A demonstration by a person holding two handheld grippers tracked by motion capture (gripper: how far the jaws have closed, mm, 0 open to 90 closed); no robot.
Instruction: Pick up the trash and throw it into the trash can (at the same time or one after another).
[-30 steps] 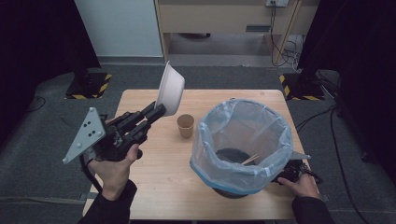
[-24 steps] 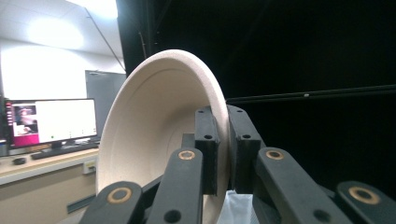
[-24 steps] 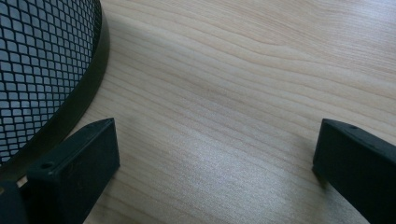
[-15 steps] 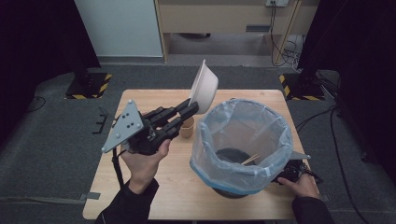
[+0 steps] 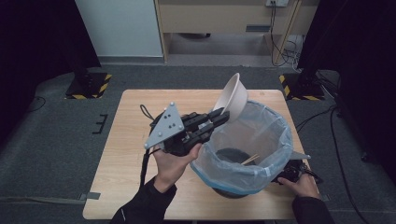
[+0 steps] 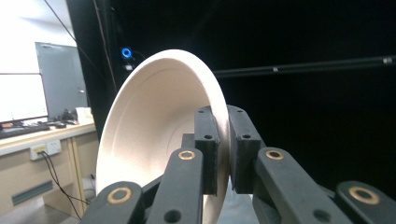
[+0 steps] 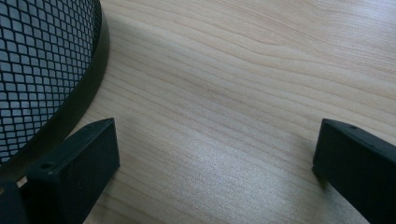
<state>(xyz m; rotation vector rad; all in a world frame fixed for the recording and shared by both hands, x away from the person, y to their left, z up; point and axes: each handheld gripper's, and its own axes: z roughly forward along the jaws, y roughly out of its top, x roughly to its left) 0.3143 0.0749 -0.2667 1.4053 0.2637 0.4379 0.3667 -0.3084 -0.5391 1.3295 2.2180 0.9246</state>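
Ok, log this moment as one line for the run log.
left hand-held gripper: shut on bowl rim, tilted over bin | right hand-held gripper: open, on table beside bin

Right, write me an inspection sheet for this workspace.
Surface: light wooden table, bare at the left.
Job's things: white paper bowl tilted on edge over black mesh bin with clear blue-tinted liner; wooden chopsticks inside.
Clutter: nothing seen.
Grippers: left tool shut on the bowl's rim; right tool open, resting on the table beside the bin.
Cables: black cable trailing from left tool.
Surroundings: grey floor, hazard-striped stand bases.
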